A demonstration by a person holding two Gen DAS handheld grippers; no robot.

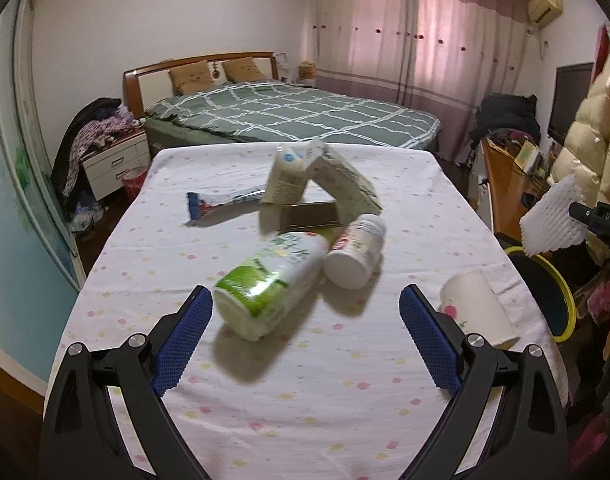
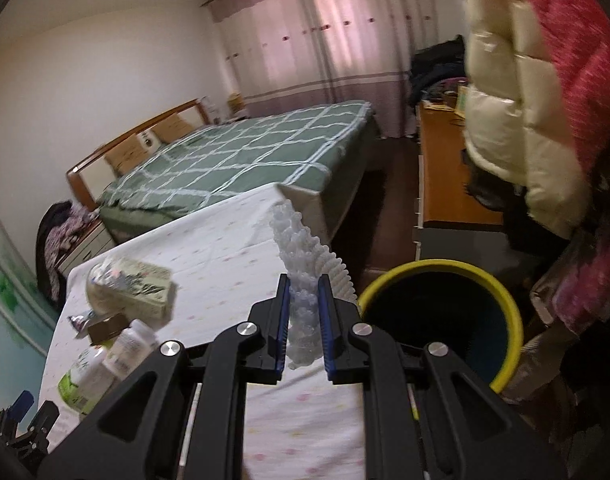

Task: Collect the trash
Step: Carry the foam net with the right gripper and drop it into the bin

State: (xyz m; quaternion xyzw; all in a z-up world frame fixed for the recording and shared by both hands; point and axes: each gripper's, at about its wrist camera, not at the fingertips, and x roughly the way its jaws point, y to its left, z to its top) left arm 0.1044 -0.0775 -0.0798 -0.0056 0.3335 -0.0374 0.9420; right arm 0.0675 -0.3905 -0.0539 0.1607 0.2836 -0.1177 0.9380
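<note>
- Foam fruit netting (image 2: 301,280), white and ribbed, stands pinched between the narrow jaws of the right gripper (image 2: 302,320) at the centre of the right wrist view; its free end fans upward above the pads.
- In the left wrist view the same netting shows at the right edge, off the table (image 1: 265,420) and above the bin.
- The yellow-rimmed bin (image 2: 505,312) sits at the lower right of the right wrist view, just beside the held netting and beyond the table edge.
- The netting looks very light, soft and springy; it squashes under the pads, so a grip low on its body, as here, should hold, though it may cling to a pad on release.
- The left gripper (image 1: 305,320) stands wide and empty at the bottom of its frame, a lying green-labelled canister (image 1: 265,284) just ahead of its pads.
- Touching that canister lies a white bottle (image 1: 355,256); a paper cup (image 1: 479,308) lies at lower right.
- Farther up are a carton (image 1: 345,178), a blue-ended wrapper (image 1: 221,204) and a flat dark item, perhaps a phone (image 1: 311,216).
</note>
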